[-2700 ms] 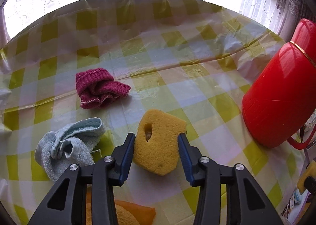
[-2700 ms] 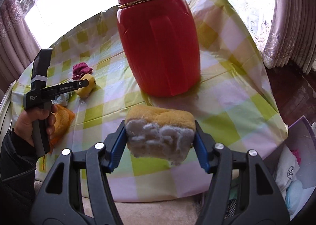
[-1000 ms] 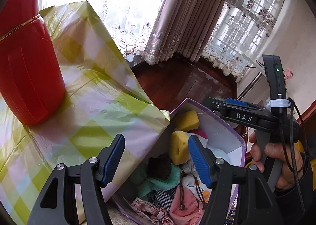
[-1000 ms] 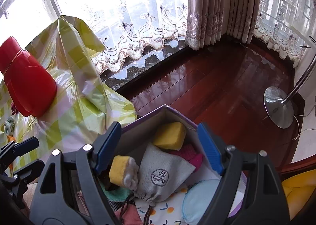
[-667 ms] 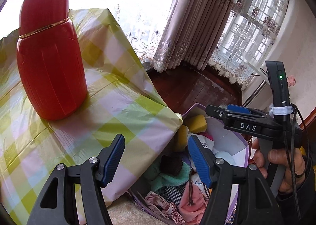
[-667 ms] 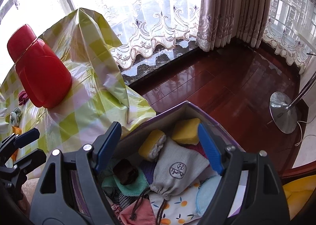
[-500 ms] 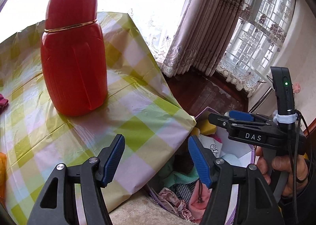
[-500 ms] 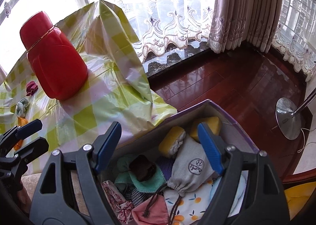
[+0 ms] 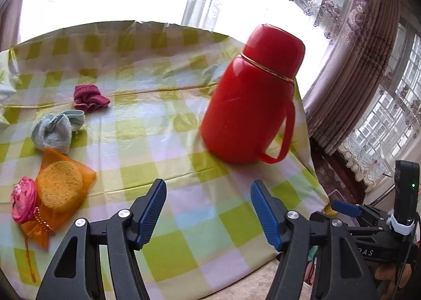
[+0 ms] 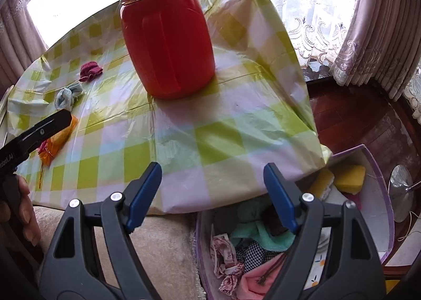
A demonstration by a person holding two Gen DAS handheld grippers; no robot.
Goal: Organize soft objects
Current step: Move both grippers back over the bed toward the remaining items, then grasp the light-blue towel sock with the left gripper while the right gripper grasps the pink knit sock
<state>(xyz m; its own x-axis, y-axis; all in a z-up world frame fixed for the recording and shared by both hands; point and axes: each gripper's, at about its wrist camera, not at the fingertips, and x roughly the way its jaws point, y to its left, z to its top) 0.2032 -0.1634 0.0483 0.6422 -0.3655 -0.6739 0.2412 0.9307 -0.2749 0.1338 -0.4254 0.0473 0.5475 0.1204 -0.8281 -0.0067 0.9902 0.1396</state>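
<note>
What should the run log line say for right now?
left gripper: open, empty | right gripper: open, empty | sponges: in box | socks, pouch: on table

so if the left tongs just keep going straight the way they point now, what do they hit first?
Probably the bare checked tablecloth. The open, empty left tongs tilt down at it near the table's front edge. The red thermos stands farther back and looks off that line, though depth is unclear.

We're seeing the flask (image 9: 250, 95) standing near the table's (image 9: 184, 221) right edge. Sock (image 9: 89, 98), cloth (image 9: 54, 133), pouch w/ sponge (image 9: 61, 189) are lying in a line along the left side. Box (image 10: 379, 221) is sitting on the floor below the right corner, w/ sponges (image 10: 350, 175) in it.
</note>
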